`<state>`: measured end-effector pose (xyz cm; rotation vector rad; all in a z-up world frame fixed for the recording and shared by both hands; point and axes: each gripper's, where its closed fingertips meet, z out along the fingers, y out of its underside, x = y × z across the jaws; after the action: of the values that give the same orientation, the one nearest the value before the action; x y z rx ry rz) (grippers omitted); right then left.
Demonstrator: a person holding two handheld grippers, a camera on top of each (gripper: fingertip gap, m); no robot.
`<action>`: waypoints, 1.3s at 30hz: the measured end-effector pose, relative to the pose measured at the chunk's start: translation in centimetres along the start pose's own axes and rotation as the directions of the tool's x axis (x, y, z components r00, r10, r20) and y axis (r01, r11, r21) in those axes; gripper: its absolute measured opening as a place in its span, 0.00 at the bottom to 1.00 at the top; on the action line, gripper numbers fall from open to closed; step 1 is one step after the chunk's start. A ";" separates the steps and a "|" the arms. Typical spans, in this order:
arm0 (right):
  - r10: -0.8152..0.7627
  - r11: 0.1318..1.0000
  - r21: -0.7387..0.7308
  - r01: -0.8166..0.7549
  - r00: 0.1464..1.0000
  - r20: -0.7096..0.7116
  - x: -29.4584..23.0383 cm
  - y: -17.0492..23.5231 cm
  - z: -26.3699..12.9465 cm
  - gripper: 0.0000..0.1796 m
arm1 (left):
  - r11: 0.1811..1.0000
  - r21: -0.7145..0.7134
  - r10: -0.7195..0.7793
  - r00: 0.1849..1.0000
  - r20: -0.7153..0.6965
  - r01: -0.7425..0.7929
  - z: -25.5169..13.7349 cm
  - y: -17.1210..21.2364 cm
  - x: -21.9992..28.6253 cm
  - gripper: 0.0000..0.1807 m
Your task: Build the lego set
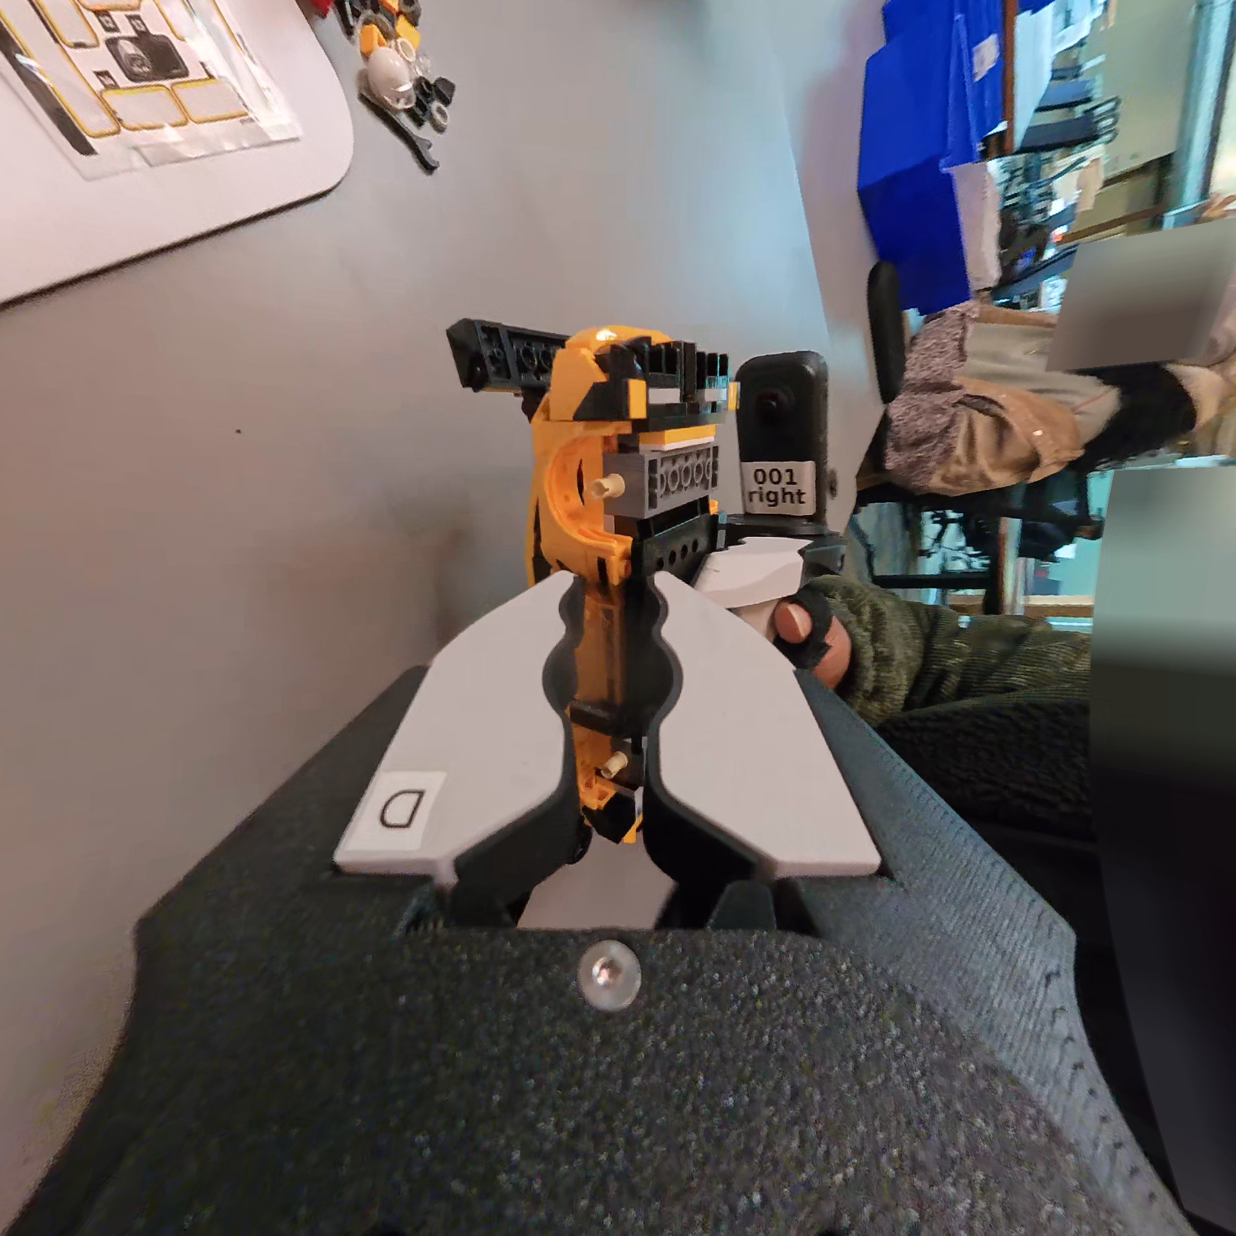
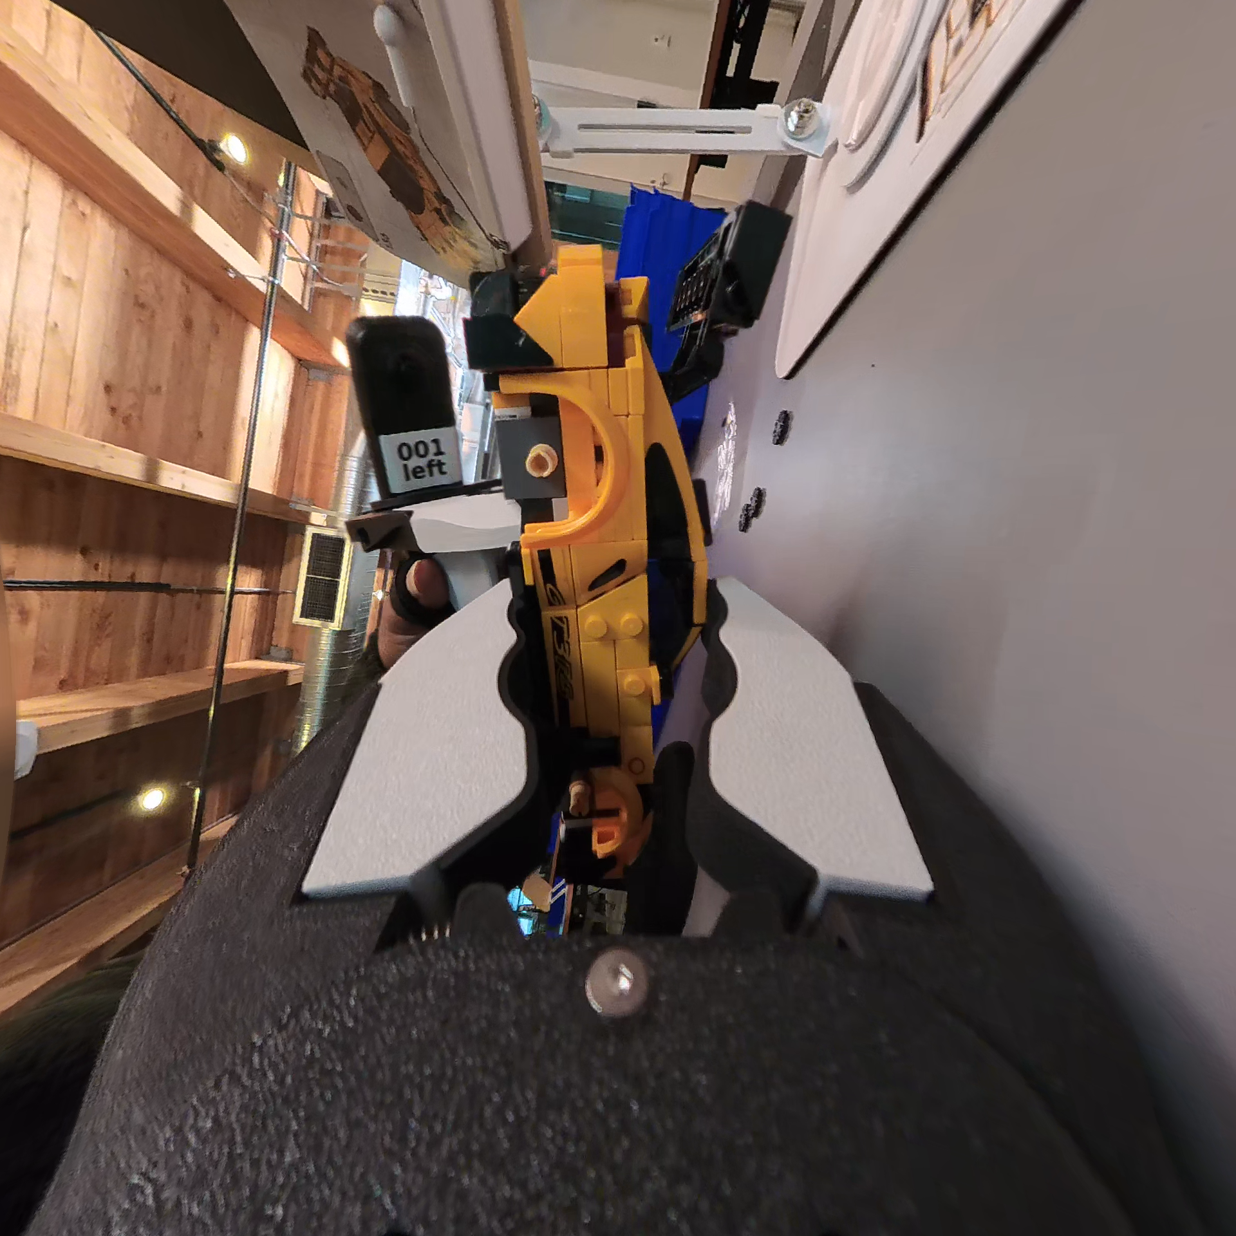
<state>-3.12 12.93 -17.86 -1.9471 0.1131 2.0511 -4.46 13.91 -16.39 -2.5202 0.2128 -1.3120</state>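
A yellow and black lego car (image 1: pixel 582 468) is held in the air above the grey table (image 1: pixel 267 468), its long axis along my fingers. My left gripper (image 1: pixel 612 588) is shut on its near half. A black wing part (image 1: pixel 508 358) sticks out at its far end towards the table. My right gripper (image 2: pixel 612 595) is shut on the same car (image 2: pixel 602 535) from the other side, its fingers across the yellow body. Each gripper shows in the other's view: the right one (image 1: pixel 749 568), the left one (image 2: pixel 461 528). Tan axle pins show in the wheel arches.
A white mat (image 1: pixel 200 187) with a sticker sheet (image 1: pixel 134 80) lies at the table's far left. Beside it is a pile of loose pieces (image 1: pixel 401 67). Small black pieces (image 2: pixel 779 428) lie on the table. Blue bins (image 1: pixel 923 167) and a seated person (image 1: pixel 970 415) are beyond the edge. Less than 4 cm separates the two grippers' tips.
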 end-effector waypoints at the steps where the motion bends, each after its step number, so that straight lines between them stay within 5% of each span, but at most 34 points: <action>1: -0.012 1.000 0.000 0.012 1.000 0.015 -0.3 0.0 0.0 0.27 | 1.000 0.005 -0.013 0.999 -0.034 0.013 -0.1 -0.1 0.3 0.09; 5: -0.066 0.998 -0.017 0.068 0.995 0.081 -1.7 0.1 0.1 0.27 | 0.998 0.011 -0.052 0.985 -0.164 0.054 -0.8 -0.1 1.5 0.12; 20: -0.167 0.982 -0.053 0.179 0.968 0.189 -3.4 1.2 0.4 0.27 | 0.999 0.049 0.027 0.972 -0.232 -0.015 -2.5 0.9 2.8 0.16; 39: -0.532 0.822 -0.042 0.568 0.792 0.299 -6.6 3.6 0.1 0.27 | 0.931 0.161 0.359 0.901 -0.244 -0.328 -4.9 2.8 5.7 0.16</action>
<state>-4.01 8.45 -11.93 -1.4858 -0.6026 1.9160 -5.20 8.86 -10.17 -2.0775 0.5942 -1.4627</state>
